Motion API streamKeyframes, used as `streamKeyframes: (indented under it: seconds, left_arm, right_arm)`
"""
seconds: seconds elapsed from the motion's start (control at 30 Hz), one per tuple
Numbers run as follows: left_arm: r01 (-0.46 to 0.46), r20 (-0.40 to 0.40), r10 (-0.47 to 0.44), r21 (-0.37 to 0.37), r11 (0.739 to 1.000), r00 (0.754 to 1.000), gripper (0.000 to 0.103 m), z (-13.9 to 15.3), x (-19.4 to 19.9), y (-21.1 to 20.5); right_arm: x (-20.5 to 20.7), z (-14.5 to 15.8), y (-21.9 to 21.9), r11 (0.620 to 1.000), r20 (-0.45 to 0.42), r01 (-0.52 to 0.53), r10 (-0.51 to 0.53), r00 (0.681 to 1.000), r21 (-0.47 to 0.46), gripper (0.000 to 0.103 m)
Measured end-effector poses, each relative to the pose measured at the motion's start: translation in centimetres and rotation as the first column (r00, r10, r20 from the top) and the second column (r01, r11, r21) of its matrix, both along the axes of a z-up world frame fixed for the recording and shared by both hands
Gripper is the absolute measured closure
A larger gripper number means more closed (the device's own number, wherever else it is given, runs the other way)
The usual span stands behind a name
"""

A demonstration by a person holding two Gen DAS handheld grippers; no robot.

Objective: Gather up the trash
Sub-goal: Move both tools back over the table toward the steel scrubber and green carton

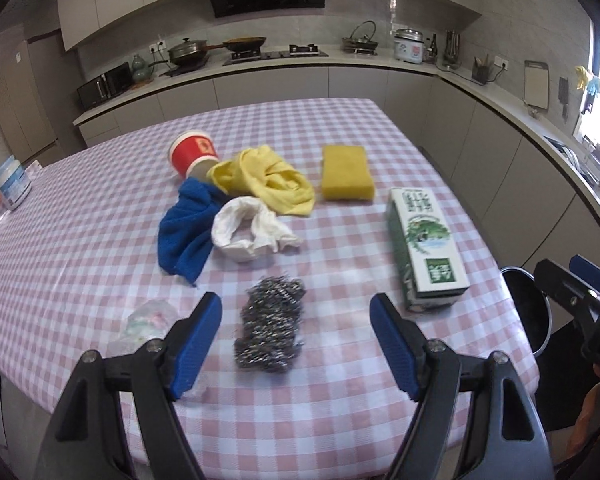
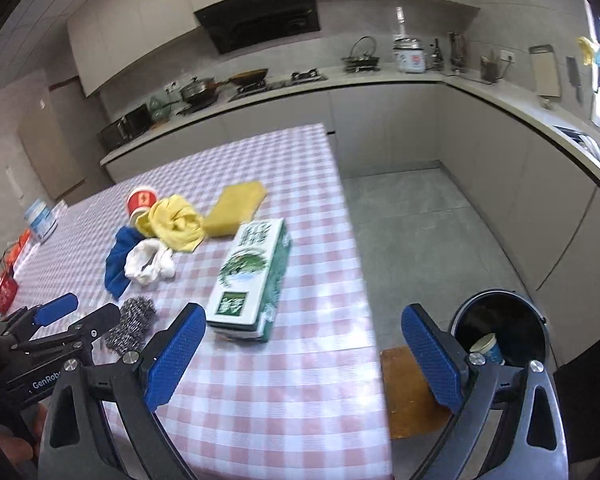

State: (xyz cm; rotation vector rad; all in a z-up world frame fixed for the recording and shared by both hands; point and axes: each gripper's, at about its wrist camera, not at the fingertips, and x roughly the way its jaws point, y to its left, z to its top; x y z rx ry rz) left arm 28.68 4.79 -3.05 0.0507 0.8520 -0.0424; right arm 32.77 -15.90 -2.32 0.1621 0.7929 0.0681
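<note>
On the pink checked table (image 1: 80, 240) lie a steel wool pad (image 1: 271, 322), a green-and-white carton (image 1: 422, 240), a crumpled white tissue (image 1: 252, 232), a red paper cup (image 1: 192, 154) on its side and a clear plastic wrapper (image 1: 148, 322). My left gripper (image 1: 296, 342) is open, empty, its fingers either side of the steel wool and a little above it. My right gripper (image 2: 300, 354) is open and empty, over the table's near right corner, just short of the carton (image 2: 252, 276). A black trash bin (image 2: 500, 332) stands on the floor at right, a paper cup (image 2: 488, 348) inside.
A blue cloth (image 1: 188, 232), yellow cloth (image 1: 264, 180) and yellow sponge (image 1: 346, 172) lie mid-table. A white jar (image 1: 11, 184) stands at the far left edge. A wooden stool (image 2: 410, 392) stands between table and bin. Kitchen counters run behind and to the right.
</note>
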Motion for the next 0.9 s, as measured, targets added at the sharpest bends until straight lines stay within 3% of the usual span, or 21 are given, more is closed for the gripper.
streamKeyframes:
  seconds: [0.23,0.4,0.9]
  left_arm:
    - [-0.001,-0.03,0.001,-0.005,1.0,1.0,0.025,-1.6,-0.1,1.7]
    - [-0.006,-0.068,0.005,-0.021,1.0,0.998,0.025,-3.1,0.8,2.4]
    - [-0.003,-0.101,0.004,0.005,1.0,0.995,0.026,-5.5,2.8,2.9]
  right_arm:
    - [1.3,-1.4,2.1,0.999,-0.026,-0.03,0.03,0.999,0.025,0.003]
    - [2.3,-1.5,3.9,0.999,-0.007,-0.046,0.046,0.999,-0.009,0.003]
    - [7.0,-4.1,6.9,0.996,-0.065,-0.041,0.036,0.997,-0.079,0.003]
